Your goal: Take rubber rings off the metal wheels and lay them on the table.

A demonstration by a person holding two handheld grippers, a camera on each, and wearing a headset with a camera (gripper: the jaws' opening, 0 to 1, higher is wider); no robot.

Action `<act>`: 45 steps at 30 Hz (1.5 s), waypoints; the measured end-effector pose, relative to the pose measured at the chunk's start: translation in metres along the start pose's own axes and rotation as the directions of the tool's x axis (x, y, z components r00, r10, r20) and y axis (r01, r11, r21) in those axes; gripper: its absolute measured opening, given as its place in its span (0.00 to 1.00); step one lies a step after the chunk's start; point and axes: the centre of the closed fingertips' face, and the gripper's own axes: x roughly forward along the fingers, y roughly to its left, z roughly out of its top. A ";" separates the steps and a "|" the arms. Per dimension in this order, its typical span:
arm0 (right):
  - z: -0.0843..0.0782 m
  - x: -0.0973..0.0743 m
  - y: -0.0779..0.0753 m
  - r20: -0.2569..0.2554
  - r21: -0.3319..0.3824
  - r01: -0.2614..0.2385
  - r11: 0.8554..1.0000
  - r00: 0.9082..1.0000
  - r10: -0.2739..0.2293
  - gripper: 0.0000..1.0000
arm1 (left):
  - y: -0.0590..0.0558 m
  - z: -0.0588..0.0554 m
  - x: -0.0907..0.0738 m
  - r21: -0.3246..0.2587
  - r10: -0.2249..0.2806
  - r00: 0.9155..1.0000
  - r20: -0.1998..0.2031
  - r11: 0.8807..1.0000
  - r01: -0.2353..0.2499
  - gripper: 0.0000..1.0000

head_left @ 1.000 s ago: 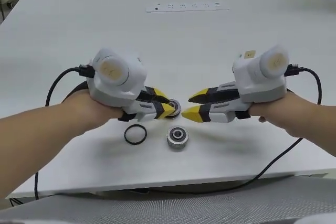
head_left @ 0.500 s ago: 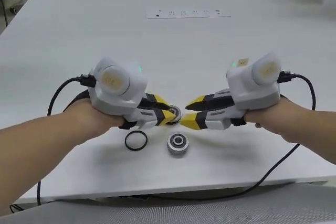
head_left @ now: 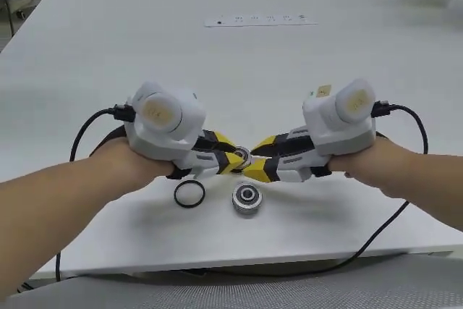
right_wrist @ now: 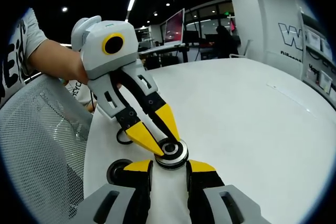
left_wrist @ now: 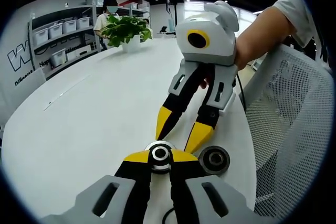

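My left gripper (head_left: 235, 158) is shut on a small metal wheel (head_left: 241, 155) held just above the white table (head_left: 304, 63). In the left gripper view its yellow tips (left_wrist: 137, 157) clamp the wheel (left_wrist: 160, 153) from both sides. My right gripper (head_left: 255, 163) comes in from the right, open, its tips touching the wheel's rim. In the right gripper view the wheel (right_wrist: 172, 153), with a dark band on its edge, sits just ahead of my spread right gripper (right_wrist: 170, 167). A second wheel (head_left: 247, 198) and a loose black rubber ring (head_left: 189, 194) lie on the table below.
A white power strip (head_left: 260, 20) lies far back on the table. Black cables (head_left: 85, 129) trail from both grippers over the front edge. A potted plant (left_wrist: 125, 29) stands at the far end, and a mesh chair (right_wrist: 39, 145) is near the table's edge.
My right gripper has moved left, closing the gap to the held wheel until its tips reach it. The left gripper has kept its hold in about the same place.
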 end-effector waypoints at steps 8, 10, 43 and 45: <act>0.001 0.005 -0.002 -0.001 -0.024 0.007 1.000 1.000 -0.007 0.24 | 0.000 0.000 0.000 -0.001 0.002 1.000 0.001 1.000 -0.002 0.09; 0.002 0.006 -0.002 0.002 -0.028 0.010 1.000 1.000 -0.010 0.24 | 0.000 0.000 0.000 0.000 0.002 1.000 0.001 1.000 -0.002 0.09; 0.001 -0.001 0.001 -0.003 -0.076 0.014 0.997 1.000 -0.014 0.15 | -0.001 0.000 0.000 -0.003 0.004 1.000 0.001 1.000 -0.004 0.08; -0.001 -0.002 0.002 -0.010 -0.081 0.014 0.997 1.000 -0.015 0.13 | 0.000 0.000 0.000 -0.004 0.004 1.000 0.001 1.000 -0.004 0.08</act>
